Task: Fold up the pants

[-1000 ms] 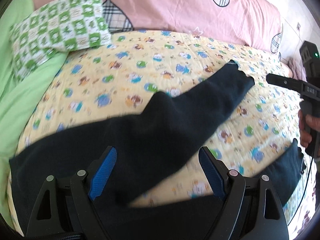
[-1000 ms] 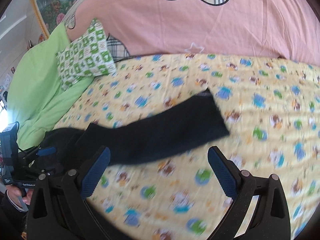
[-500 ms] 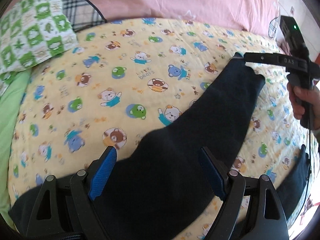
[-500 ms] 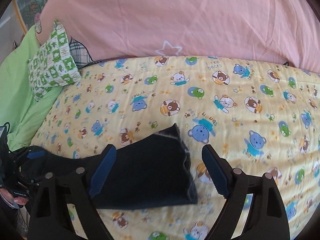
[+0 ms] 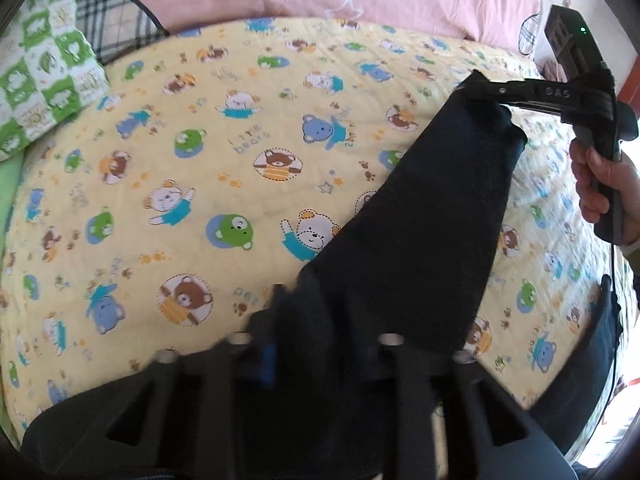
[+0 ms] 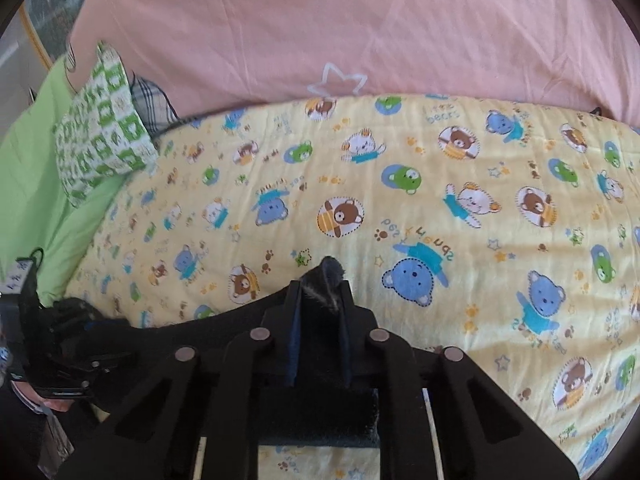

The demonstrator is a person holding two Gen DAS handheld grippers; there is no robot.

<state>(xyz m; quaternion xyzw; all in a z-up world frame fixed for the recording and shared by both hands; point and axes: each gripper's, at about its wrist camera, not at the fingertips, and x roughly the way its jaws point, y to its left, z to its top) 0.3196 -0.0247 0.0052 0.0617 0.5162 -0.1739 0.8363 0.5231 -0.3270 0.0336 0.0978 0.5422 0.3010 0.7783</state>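
The dark navy pants (image 5: 420,216) lie on the yellow bear-print quilt (image 5: 200,160), one leg stretched from the near edge toward the far right. My left gripper (image 5: 304,320) is shut on the pants fabric near the waist end. My right gripper (image 6: 320,300) is shut on the pant leg hem (image 6: 328,276), a tuft of cloth sticking out past the fingertips. In the left wrist view the right gripper (image 5: 484,88) pinches the far end of the leg. A second leg (image 5: 592,360) shows at the right edge.
A pink duvet (image 6: 360,32) lies along the back of the bed. A green-and-white checked pillow (image 6: 100,140) and a green sheet (image 6: 32,184) lie at the left. The left gripper shows at the right wrist view's left edge (image 6: 60,344).
Both grippers moved forward onto the pants and closed: the left on the fabric near the waist end, the right on the leg hem. Both were open before.
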